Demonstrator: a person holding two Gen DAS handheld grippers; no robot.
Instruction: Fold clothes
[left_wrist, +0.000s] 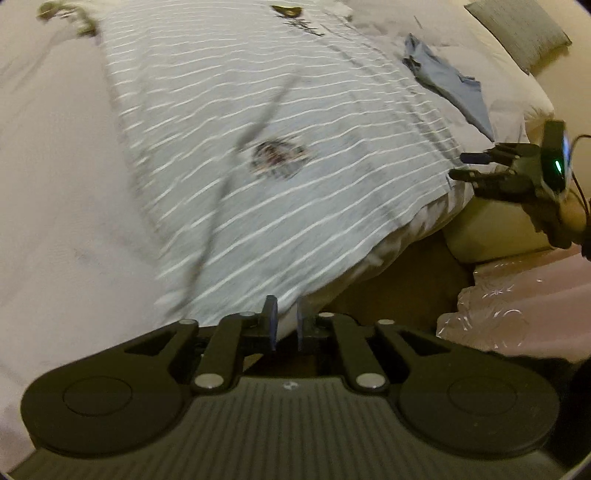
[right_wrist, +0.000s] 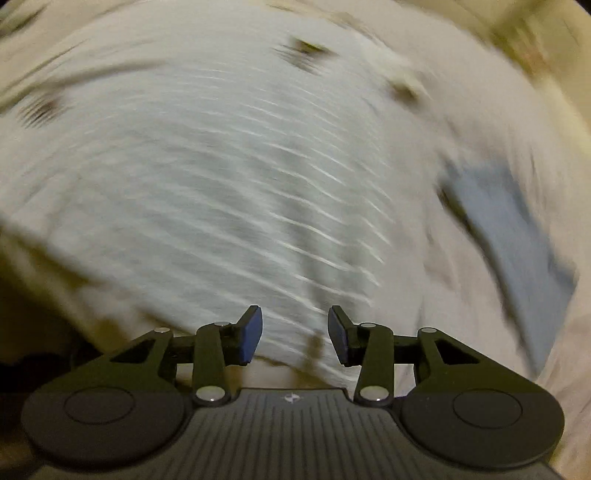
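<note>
Striped grey shirt (left_wrist: 266, 122) spread flat on the pale bedspread (left_wrist: 55, 155), its hem running along the near edge of the bed, its collar end far from me. I judge the step to be the start of a fold — the garment is laid out and I am coming in at the hem with both tools.

My left gripper (left_wrist: 286, 325) sits at the near hem corner. Its jaws stand narrowly apart with a gap between the blue pads; no cloth is visibly caught, so I read it as not yet pinching. My right gripper (right_wrist: 295, 334) is spread wider, the hem just ahead of its tips and nothing held. The left wrist view shows it at the other hem corner, fingers parted at the edge of the cloth. The right wrist view is smeared by motion, so contact there is uncertain.

Next move, as I judge it: close each tool on its hem corner, then lift and carry the hem toward the collar, keeping the edge taut and level.

A crumpled blue garment (left_wrist: 448, 79) lies just beside the shirt, and a grey pillow (left_wrist: 521, 31) lies beyond it.

Markings — a dark chest motif (left_wrist: 277, 157) and dark lettering near the collar (left_wrist: 304, 26), both too blurred to read. No brand legible.
</note>
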